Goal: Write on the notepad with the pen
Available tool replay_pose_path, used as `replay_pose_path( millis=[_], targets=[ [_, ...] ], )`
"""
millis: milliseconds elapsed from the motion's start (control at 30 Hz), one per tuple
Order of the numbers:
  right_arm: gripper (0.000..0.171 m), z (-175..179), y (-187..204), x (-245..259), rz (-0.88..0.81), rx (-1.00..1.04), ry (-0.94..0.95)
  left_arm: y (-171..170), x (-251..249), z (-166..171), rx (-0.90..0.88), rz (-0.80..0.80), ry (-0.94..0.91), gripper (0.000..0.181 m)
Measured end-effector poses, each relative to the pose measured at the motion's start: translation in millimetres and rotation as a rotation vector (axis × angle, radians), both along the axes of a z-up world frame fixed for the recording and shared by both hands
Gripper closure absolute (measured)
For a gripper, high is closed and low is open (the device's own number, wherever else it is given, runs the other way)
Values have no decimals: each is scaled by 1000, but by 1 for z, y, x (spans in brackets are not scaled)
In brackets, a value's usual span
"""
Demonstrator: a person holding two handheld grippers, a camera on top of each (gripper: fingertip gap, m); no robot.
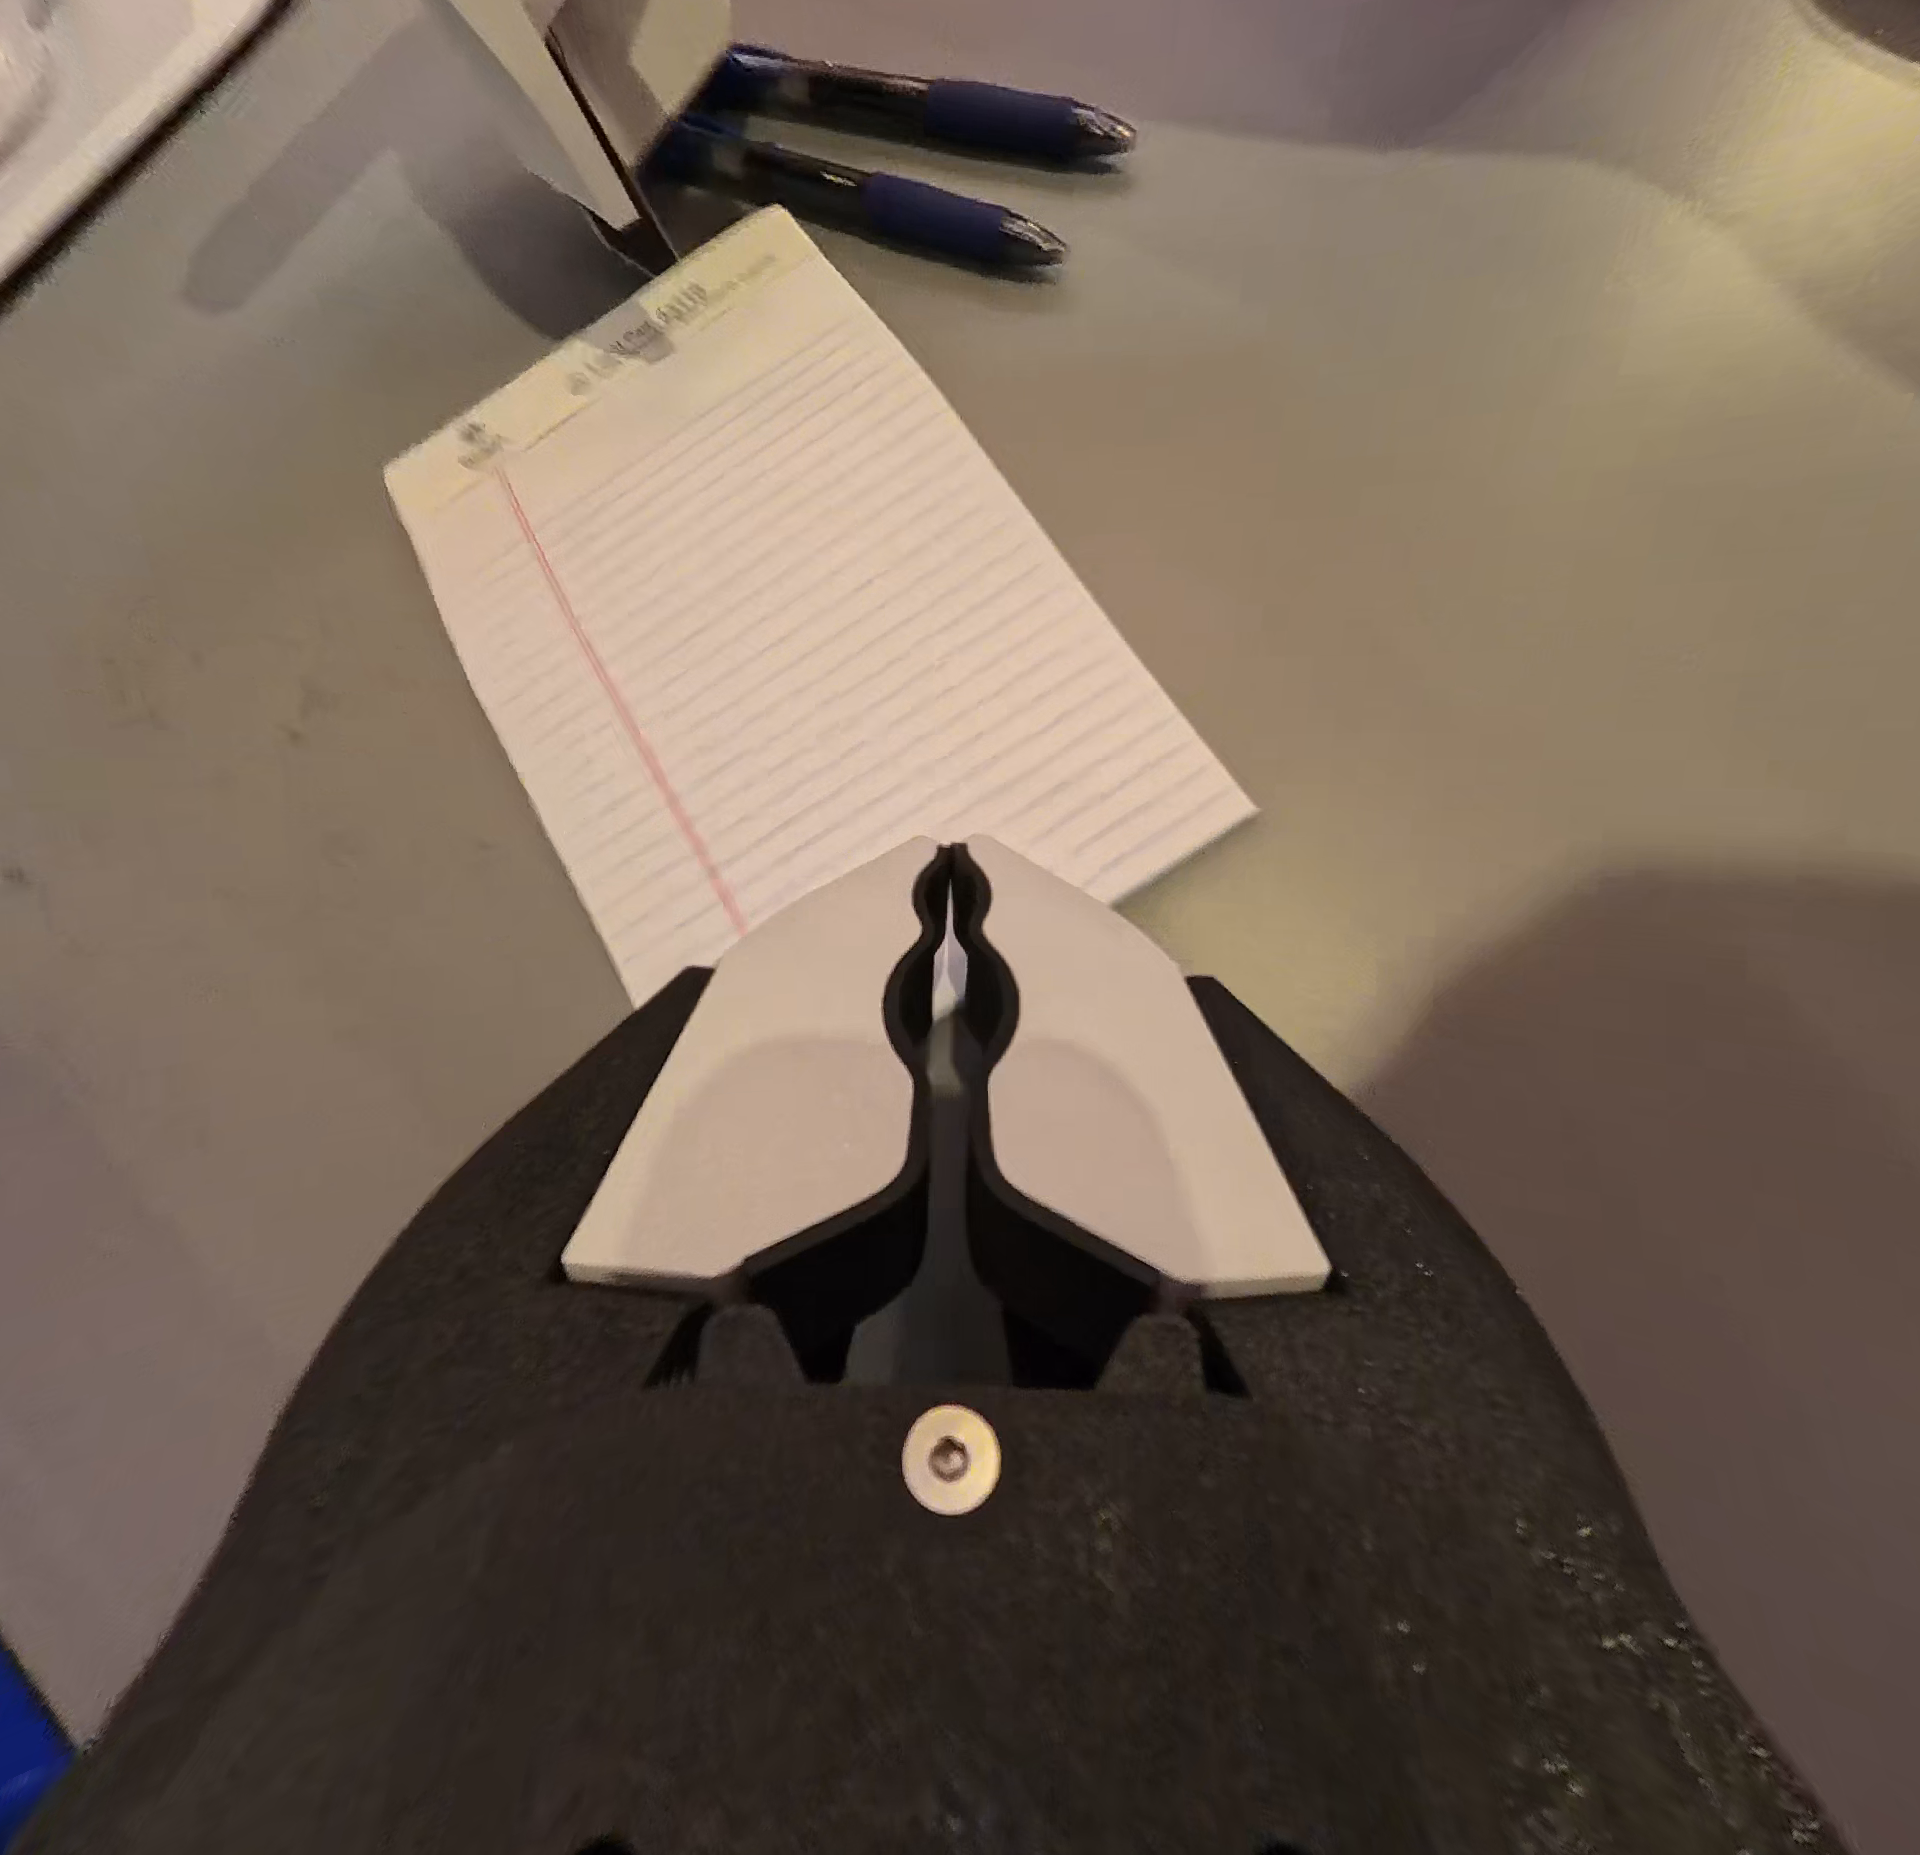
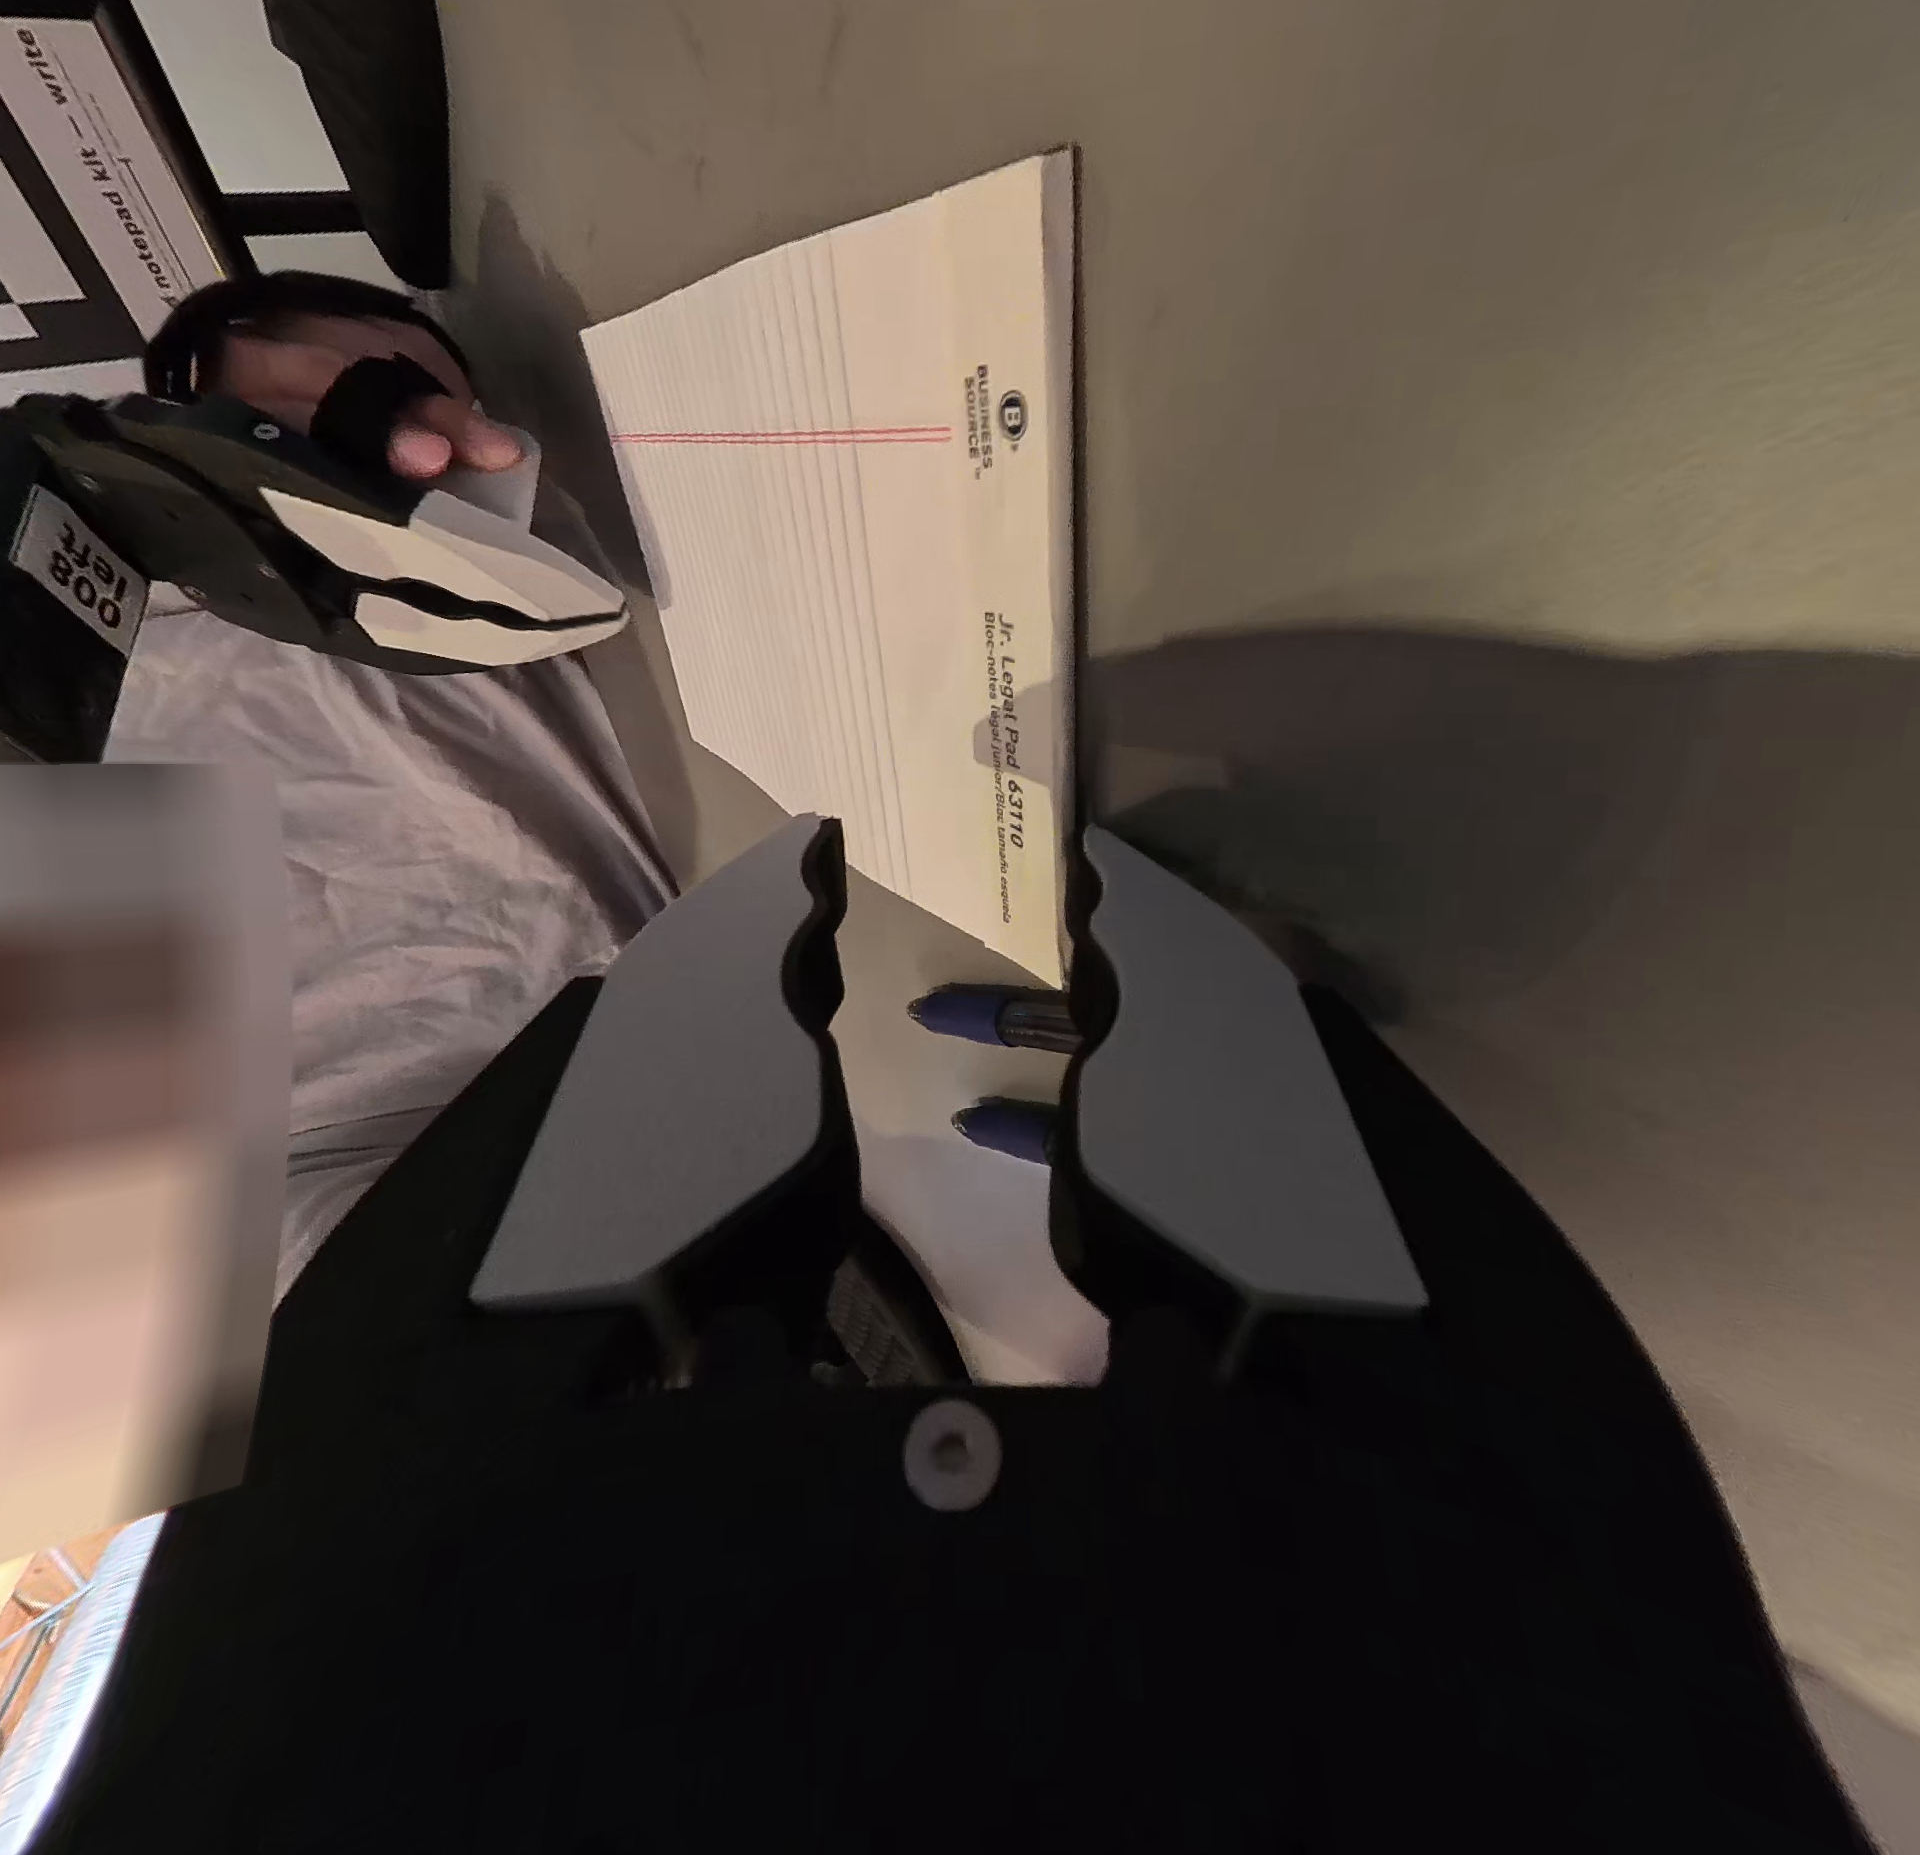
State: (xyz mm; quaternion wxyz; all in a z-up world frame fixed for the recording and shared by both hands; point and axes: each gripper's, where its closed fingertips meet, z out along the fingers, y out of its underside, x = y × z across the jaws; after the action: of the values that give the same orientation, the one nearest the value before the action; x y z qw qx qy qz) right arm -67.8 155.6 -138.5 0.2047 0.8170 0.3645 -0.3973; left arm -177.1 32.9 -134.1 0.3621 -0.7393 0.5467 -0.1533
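Note:
A white lined notepad (image 1: 790,600) with a red margin line lies on the grey table (image 1: 1455,558). It also shows in the right wrist view (image 2: 831,558). Two blue-grip pens (image 1: 935,112) (image 1: 904,200) lie side by side just beyond its top edge. My left gripper (image 1: 953,849) is shut and empty, its tips over the pad's near edge. It also shows in the right wrist view (image 2: 613,616). My right gripper (image 2: 956,839) is open and hovers over the two pens (image 2: 987,1016) (image 2: 1003,1130). Their tips show in its gap and one finger hides their barrels. Its pale fingers (image 1: 488,80) show in the left wrist view.
A framed printed sheet (image 2: 104,143) lies at the table's edge beyond the pad. A person's hand (image 2: 436,423) holds the left gripper, with grey clothing (image 2: 436,870) beside it. A white object (image 1: 104,70) sits at far left. Bare table lies right of the pad. Left tips to right tips: about 15 cm.

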Motion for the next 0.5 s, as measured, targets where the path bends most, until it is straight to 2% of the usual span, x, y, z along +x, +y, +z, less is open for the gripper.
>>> replay_pose_path(
  millis=[133,267,333,500],
  targets=[
    [128,1,-2,-1,15,25,-6,-19,-6,-4,-111,-6,14,181],
    [125,1,-1,-1,35,59,-29,-18,-2,-17,-162,4,69,181],
    [119,2,1,-3,33,91,-25,-15,1,-16,-157,14,76,181],
    [121,0,2,-4,54,118,-61,-12,4,-16,-174,20,83,181]
  ],
)
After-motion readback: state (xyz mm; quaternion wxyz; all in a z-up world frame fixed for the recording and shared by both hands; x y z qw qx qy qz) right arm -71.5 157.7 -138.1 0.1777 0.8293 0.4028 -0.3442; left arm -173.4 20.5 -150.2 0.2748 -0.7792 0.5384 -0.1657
